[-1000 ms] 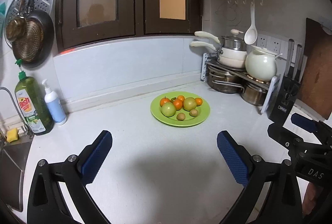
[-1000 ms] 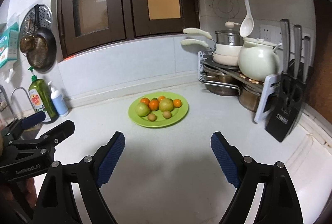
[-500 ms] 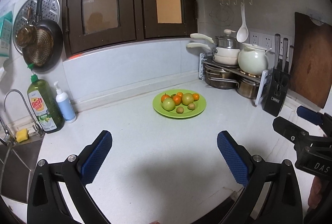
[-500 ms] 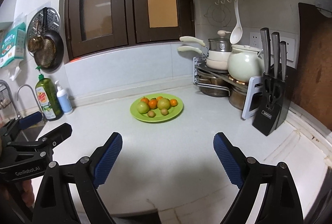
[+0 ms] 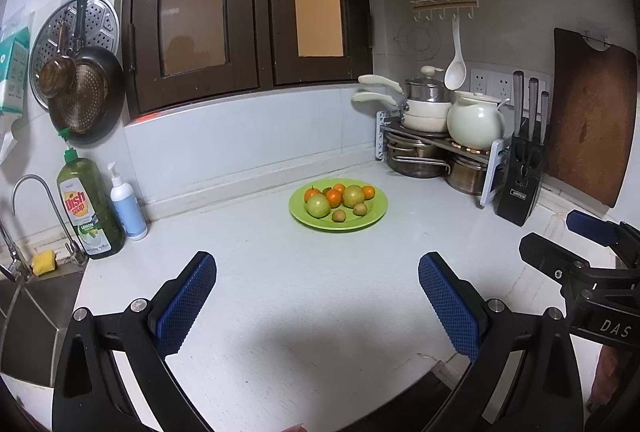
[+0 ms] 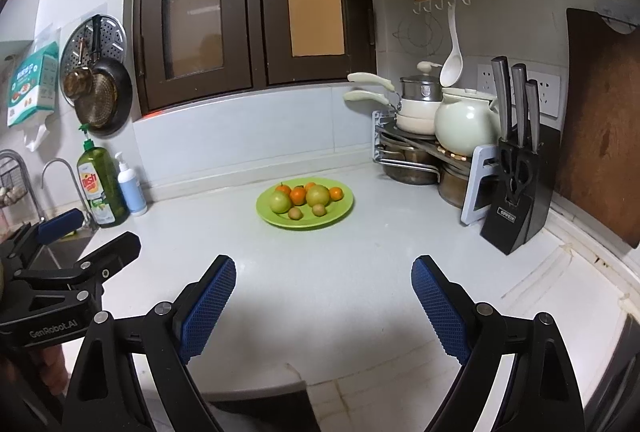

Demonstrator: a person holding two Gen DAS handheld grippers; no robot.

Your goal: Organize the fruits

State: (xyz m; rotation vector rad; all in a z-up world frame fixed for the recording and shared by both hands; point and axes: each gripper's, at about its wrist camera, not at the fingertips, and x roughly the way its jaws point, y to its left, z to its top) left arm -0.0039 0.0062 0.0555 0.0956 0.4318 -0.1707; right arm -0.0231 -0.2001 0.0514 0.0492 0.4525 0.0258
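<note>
A green plate [image 5: 374, 218] [image 6: 344, 209] sits on the white counter near the back corner. On it lie two green apples [image 5: 318, 205] [image 6: 280, 201], several small oranges [image 5: 333, 196] [image 6: 298, 195] and two small brown fruits [image 5: 339, 215] [image 6: 296, 213]. My left gripper [image 5: 317, 298] hangs open over the counter's front edge, well short of the plate, with nothing between its blue pads [image 5: 188, 306]. My right gripper [image 6: 323, 306] is likewise open and empty, equally far back. Each gripper shows at the side of the other's view.
A pot rack [image 5: 432, 147] with pans and a cream kettle fills the back right corner. A black knife block [image 6: 514, 207] and a wooden board [image 6: 600, 151] stand to the right. Dish soap [image 5: 88, 207], a pump bottle [image 5: 126, 207] and a sink tap [image 5: 24, 199] are at left.
Both grippers have drawn back from the plate toward the counter's front edge, so the fruit looks smaller and the floor edge shows. Both stay open and empty.
</note>
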